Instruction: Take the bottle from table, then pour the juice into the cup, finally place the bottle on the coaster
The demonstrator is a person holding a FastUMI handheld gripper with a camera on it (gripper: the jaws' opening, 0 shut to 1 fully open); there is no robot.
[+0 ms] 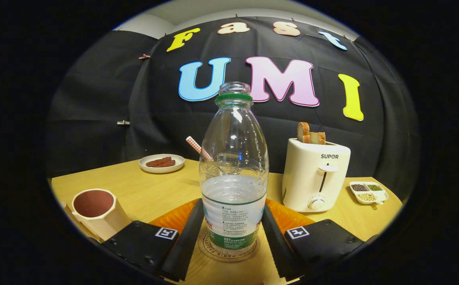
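A clear plastic bottle (233,170) with a green neck ring and no cap stands upright on a round wooden coaster (209,250). It is roughly a third full of clear liquid. My gripper (232,206) is shut on the bottle, one finger pressed to each side of its labelled lower body. The coaster lies on an orange mat (174,217) between the fingers. A cream cup (95,208) with a brown inside stands to the left of the left finger. A red-checked straw (194,145) pokes out from behind the bottle; what holds it is hidden.
A white toaster (314,174) with bread slices in it stands beyond the right finger. A small divided dish (368,192) of grains sits to its right. A white plate (161,163) with brown food lies at the back left of the wooden table (150,190).
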